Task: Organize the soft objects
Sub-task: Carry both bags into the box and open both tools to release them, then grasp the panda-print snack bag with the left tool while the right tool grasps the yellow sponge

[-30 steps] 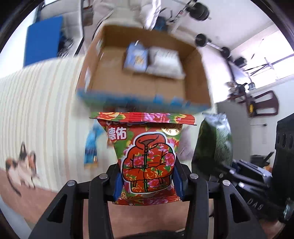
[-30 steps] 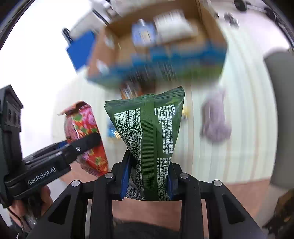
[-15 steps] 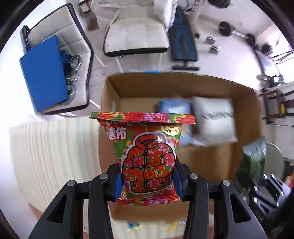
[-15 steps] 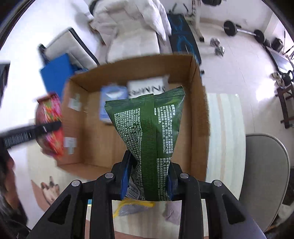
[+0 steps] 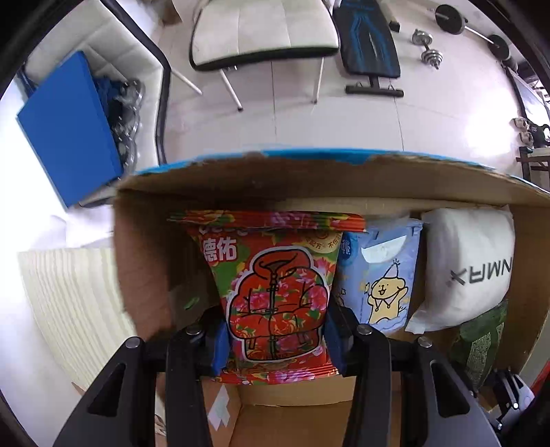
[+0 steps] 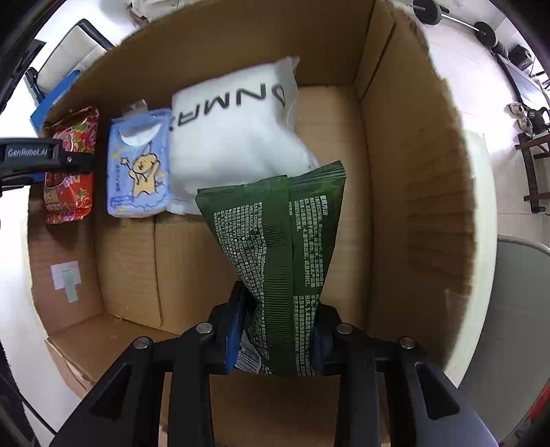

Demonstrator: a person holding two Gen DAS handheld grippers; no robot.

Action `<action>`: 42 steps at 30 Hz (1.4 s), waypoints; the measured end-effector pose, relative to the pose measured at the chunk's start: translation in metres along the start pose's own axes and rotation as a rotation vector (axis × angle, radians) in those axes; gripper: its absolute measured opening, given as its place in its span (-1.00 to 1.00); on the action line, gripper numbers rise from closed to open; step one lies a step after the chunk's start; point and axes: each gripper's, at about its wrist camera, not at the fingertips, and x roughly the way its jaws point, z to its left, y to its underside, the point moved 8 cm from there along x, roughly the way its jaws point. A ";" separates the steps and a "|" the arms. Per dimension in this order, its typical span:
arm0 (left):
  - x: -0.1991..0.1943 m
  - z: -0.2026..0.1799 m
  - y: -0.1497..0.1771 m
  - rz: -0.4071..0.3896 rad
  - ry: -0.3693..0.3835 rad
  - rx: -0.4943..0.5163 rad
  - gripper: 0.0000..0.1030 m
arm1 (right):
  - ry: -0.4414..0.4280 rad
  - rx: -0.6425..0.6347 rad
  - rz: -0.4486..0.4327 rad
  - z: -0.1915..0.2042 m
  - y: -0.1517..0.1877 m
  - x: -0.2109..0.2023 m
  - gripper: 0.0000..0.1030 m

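My left gripper (image 5: 276, 338) is shut on a red floral packet (image 5: 275, 292) and holds it inside the cardboard box (image 5: 309, 178), at the far left corner next to a blue tissue pack (image 5: 381, 275). A white pillow pack (image 5: 471, 261) lies to the right of that. My right gripper (image 6: 275, 335) is shut on a dark green packet (image 6: 278, 240) and holds it inside the same box (image 6: 412, 172), in front of the white pillow pack (image 6: 237, 137). The red packet (image 6: 68, 161), the left gripper (image 6: 51, 154) and the blue tissue pack (image 6: 137, 172) show at the left.
A cream striped cloth (image 5: 68, 309) lies left of the box. Beyond the box stand a white chair (image 5: 261, 31), a blue board (image 5: 65, 130) and a weight bench (image 5: 367, 44). A grey chair seat (image 6: 519, 309) is at the right of the box.
Both grippers have moved forward and down into the box with their packets. The red packet now sits beside the blue tissue pack; the green packet is low before the white pillow pack.
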 end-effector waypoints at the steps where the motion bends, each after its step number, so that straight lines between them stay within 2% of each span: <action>1: 0.001 -0.001 0.000 0.010 0.001 0.002 -0.16 | 0.002 0.005 0.005 -0.001 -0.001 0.002 -0.33; 3: -0.004 -0.005 -0.001 0.019 0.027 0.006 -0.04 | 0.002 0.009 0.008 -0.003 -0.004 0.003 -0.27; 4: -0.008 -0.005 -0.001 0.017 0.038 0.003 0.03 | 0.003 0.004 0.016 -0.002 -0.004 0.003 -0.16; 5: -0.015 -0.006 -0.001 0.008 0.046 0.000 0.17 | -0.003 0.003 0.018 -0.002 -0.005 0.000 0.15; 6: -0.023 -0.006 -0.001 -0.009 0.053 -0.001 0.23 | -0.031 0.004 0.014 0.001 -0.005 -0.004 0.23; 7: -0.035 -0.005 -0.001 -0.044 0.051 -0.004 0.27 | -0.046 0.010 0.009 0.002 -0.006 -0.010 0.29; 9: -0.056 -0.005 0.003 -0.095 0.058 -0.003 0.62 | -0.059 0.011 -0.018 0.006 -0.008 -0.026 0.44; 10: -0.065 -0.006 0.007 -0.118 0.065 -0.006 0.69 | -0.063 0.006 -0.028 0.007 -0.008 -0.033 0.50; 12: -0.084 -0.007 0.018 -0.170 0.085 -0.006 0.75 | -0.063 0.004 -0.048 0.009 -0.009 -0.047 0.77; 13: -0.094 -0.008 0.026 -0.196 0.099 -0.007 0.77 | -0.058 -0.004 -0.060 0.010 -0.008 -0.055 0.81; 15: -0.108 -0.010 0.042 -0.244 0.122 -0.004 0.98 | -0.027 -0.018 -0.092 0.012 -0.007 -0.069 0.96; 16: -0.114 -0.012 0.054 -0.261 0.139 0.003 0.98 | -0.020 -0.025 -0.102 0.012 -0.006 -0.073 1.00; 19: -0.123 -0.012 0.080 -0.298 0.141 0.003 0.98 | 0.014 -0.040 -0.140 0.014 0.000 -0.086 1.00; 22: -0.134 -0.009 0.106 -0.371 0.076 0.038 0.98 | 0.061 -0.046 -0.210 0.019 0.009 -0.096 1.00; 25: -0.145 -0.011 0.131 -0.419 0.041 0.056 0.98 | 0.042 -0.045 -0.264 0.024 0.019 -0.110 1.00; 28: -0.150 -0.009 0.148 -0.444 0.065 0.038 0.98 | 0.026 -0.058 -0.282 0.034 0.030 -0.116 1.00; 30: -0.154 -0.006 0.157 -0.454 0.101 0.016 0.98 | 0.012 -0.059 -0.300 0.038 0.038 -0.123 1.00; 31: -0.158 -0.003 0.162 -0.475 0.094 0.001 0.98 | 0.008 -0.056 -0.305 0.039 0.042 -0.125 1.00; 35: -0.176 0.011 0.189 -0.574 0.015 -0.040 0.98 | -0.019 -0.031 -0.350 0.042 0.064 -0.139 1.00; 37: -0.175 0.022 0.207 -0.597 -0.009 -0.080 0.98 | -0.050 -0.008 -0.362 0.042 0.077 -0.141 1.00; 42: -0.135 0.048 0.252 -0.563 -0.041 -0.193 0.98 | -0.116 0.075 -0.317 0.030 0.121 -0.118 1.00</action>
